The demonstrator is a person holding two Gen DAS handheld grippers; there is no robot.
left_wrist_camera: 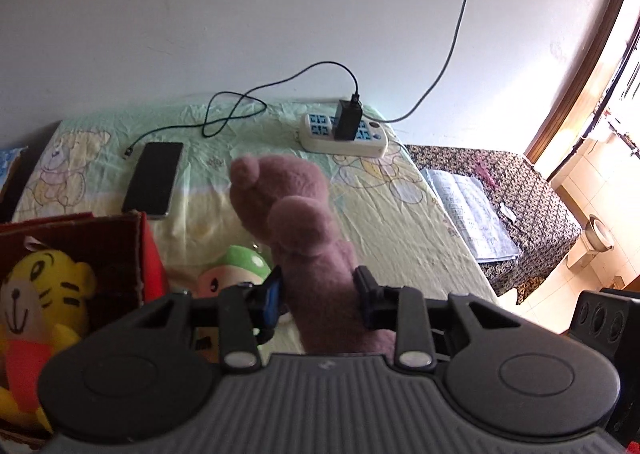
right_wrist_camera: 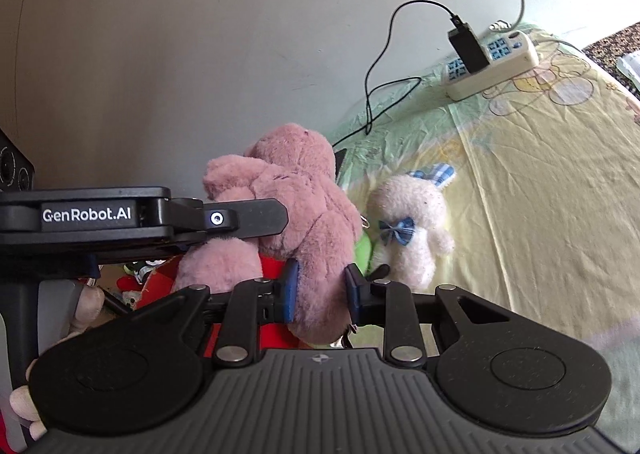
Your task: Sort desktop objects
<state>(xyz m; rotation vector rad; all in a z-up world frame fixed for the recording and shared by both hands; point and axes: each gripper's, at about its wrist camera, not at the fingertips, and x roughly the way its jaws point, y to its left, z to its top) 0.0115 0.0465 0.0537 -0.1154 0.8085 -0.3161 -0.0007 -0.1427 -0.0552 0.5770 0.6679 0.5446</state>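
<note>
A pink plush toy (left_wrist_camera: 296, 214) hangs above the bed sheet, held by both grippers. My left gripper (left_wrist_camera: 320, 290) is shut on one of its limbs, the blue pads pressing into the fur. My right gripper (right_wrist_camera: 322, 286) is shut on another part of the same pink plush toy (right_wrist_camera: 304, 206). In the right wrist view the left gripper (right_wrist_camera: 276, 218) reaches in from the left, side-on. A red cardboard box (left_wrist_camera: 148, 254) at lower left holds a yellow tiger plush (left_wrist_camera: 44, 294). Below the pink toy lies a green-capped doll (left_wrist_camera: 236, 266), and a white bunny plush (right_wrist_camera: 408, 226) lies to its right.
A black phone (left_wrist_camera: 154, 178) and a loose black cable (left_wrist_camera: 232, 110) lie on the cartoon-print sheet (left_wrist_camera: 400, 222). A white power strip (left_wrist_camera: 344, 134) with a black charger sits near the wall. An open notebook (left_wrist_camera: 468, 210) rests on a patterned side table at right.
</note>
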